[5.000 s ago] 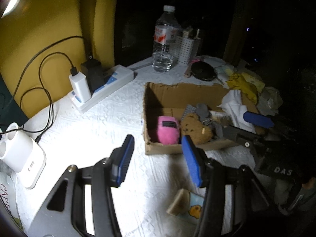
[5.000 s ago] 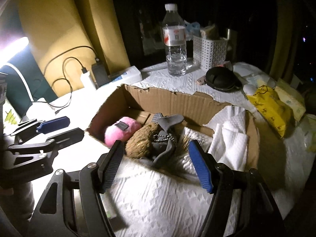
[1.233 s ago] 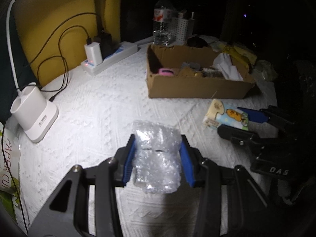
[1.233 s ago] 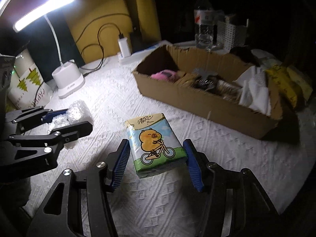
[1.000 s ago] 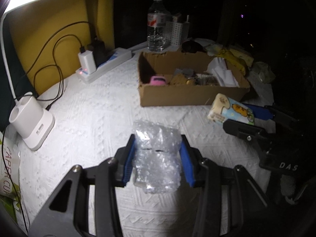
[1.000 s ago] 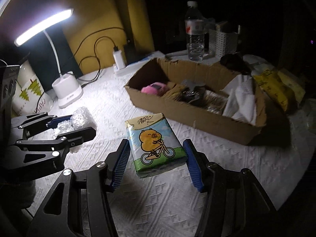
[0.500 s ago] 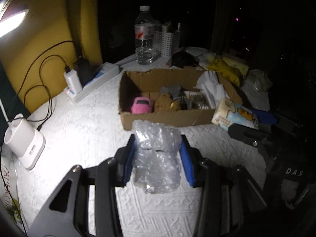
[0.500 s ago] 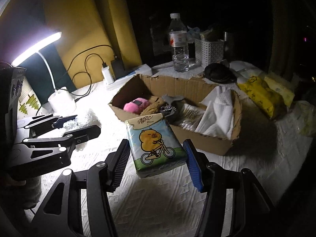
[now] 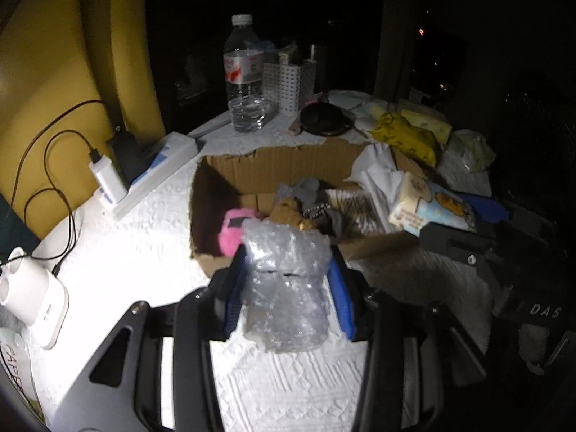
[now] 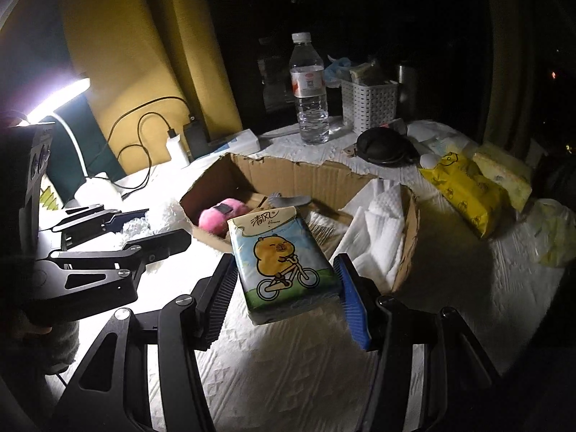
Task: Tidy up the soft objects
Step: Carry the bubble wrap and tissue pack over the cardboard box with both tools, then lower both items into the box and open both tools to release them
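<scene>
Carrying both loads toward the cardboard box: left tool stays clamped on the bubble wrap wad, right tool stays clamped on the tissue pack. A second ago the box sat well ahead on the desk; now its near wall is just past both loads. The pink plush already sits inside. Next likely: lift over the rim, release.

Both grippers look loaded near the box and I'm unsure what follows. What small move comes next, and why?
Probably carry the left gripper forward over the cardboard box and release there: it is shut on the bubble wrap, just short of the near wall. The right gripper holds the tissue pack.
</scene>
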The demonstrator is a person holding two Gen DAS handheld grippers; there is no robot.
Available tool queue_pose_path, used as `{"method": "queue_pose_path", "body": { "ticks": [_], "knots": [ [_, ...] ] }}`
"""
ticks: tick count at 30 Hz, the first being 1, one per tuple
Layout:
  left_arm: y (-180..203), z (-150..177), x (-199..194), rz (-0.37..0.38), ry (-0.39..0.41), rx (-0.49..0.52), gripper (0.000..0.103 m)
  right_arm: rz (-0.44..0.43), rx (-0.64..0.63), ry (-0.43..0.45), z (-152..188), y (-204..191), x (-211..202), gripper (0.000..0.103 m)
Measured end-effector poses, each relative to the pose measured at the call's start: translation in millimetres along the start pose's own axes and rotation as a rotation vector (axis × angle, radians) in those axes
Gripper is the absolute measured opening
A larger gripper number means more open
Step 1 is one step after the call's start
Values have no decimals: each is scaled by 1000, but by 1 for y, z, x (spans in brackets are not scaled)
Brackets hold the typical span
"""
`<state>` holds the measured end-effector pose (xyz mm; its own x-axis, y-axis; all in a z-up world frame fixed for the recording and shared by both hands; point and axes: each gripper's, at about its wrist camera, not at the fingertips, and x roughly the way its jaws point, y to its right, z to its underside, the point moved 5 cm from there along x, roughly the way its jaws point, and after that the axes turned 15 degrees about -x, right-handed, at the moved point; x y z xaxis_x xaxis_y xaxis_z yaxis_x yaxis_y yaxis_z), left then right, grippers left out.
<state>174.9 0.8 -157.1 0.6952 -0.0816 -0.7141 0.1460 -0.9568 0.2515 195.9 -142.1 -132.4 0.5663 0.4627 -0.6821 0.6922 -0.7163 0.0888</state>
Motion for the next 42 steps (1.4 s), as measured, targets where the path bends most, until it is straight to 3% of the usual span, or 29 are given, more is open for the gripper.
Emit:
{"method": "queue_pose_path", "body": {
  "ticks": [26, 42],
  "knots": [
    [-24, -58, 61, 4, 7, -62, 43, 2, 15, 17, -37, 25, 44, 58],
    [-34, -68, 101, -9, -26, -92, 46, -16, 49, 5, -38, 44, 72, 58]
  ]
}}
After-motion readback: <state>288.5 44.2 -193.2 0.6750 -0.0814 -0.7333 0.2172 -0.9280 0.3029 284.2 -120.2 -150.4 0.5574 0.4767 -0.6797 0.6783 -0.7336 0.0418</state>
